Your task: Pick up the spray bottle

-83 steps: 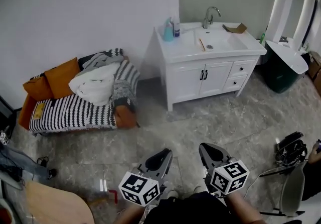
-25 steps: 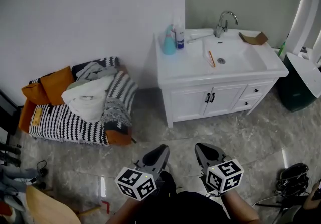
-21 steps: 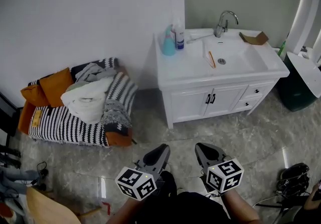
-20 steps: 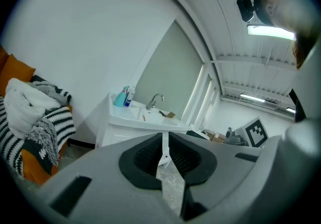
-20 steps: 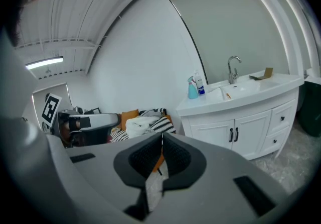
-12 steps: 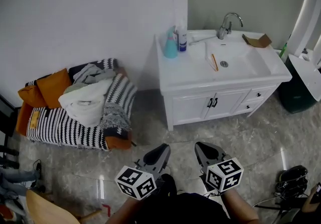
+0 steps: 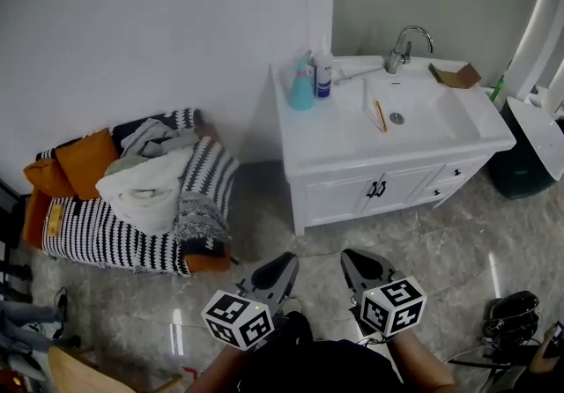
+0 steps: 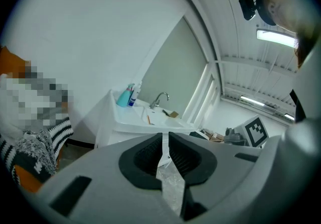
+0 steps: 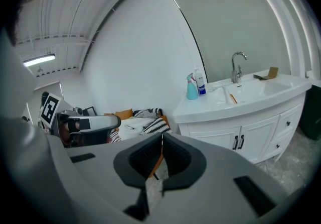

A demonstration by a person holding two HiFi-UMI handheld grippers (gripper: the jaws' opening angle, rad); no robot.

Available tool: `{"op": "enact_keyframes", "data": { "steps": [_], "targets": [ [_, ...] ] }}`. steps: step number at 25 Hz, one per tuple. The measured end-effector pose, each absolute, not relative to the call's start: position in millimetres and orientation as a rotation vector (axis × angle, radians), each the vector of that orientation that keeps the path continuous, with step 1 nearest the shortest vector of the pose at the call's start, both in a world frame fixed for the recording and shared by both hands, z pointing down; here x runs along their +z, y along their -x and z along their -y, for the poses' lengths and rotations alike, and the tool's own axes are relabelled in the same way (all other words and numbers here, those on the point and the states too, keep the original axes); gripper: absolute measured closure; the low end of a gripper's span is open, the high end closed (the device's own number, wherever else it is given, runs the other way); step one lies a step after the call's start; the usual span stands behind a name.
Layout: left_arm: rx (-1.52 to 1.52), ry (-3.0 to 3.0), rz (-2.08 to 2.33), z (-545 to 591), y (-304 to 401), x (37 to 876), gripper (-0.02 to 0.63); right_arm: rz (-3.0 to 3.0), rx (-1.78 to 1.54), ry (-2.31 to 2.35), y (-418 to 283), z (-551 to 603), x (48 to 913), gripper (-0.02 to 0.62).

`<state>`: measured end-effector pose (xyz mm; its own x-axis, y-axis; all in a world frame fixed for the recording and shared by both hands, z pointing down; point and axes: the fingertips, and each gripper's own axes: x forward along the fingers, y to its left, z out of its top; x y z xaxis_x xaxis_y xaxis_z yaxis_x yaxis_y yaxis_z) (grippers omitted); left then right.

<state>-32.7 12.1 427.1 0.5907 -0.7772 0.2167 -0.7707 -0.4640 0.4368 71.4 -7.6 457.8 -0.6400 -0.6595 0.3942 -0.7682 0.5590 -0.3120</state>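
The spray bottle (image 7: 301, 85) is teal and stands upright at the back left corner of the white vanity top (image 7: 328, 131), right beside a white bottle (image 7: 324, 74) with a blue label. It also shows small and far off in the left gripper view, where the spray bottle (image 8: 124, 97) is left of the tap, and in the right gripper view as the spray bottle (image 9: 191, 89). My left gripper (image 7: 286, 262) and right gripper (image 7: 352, 259) are held side by side low over the floor, well short of the vanity. Both are shut with nothing between their jaws: left gripper (image 8: 165, 135), right gripper (image 9: 161, 137).
The vanity has a sink basin (image 7: 414, 111), a tap (image 7: 402, 46), an orange stick (image 7: 380, 115) and a piece of cardboard (image 7: 456, 75). A low couch (image 7: 132, 206) piled with blankets and orange cushions stands to the left. A dark bin (image 7: 524, 158) is at the right, with cabled gear (image 7: 509, 321) on the floor.
The vanity and the spray bottle have come nearer and slid slightly right in the head view. Both grippers keep their place in the picture and stay shut.
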Motion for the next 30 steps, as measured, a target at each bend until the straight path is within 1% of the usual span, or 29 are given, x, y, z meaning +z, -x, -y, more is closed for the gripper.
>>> {"op": "enact_keyframes", "data": {
  "steps": [30],
  "targets": [
    [0.064,-2.381,1.106,107,106,445,0.566,2.524,0.648,-1.300,7,127,452,0.588]
  ]
}}
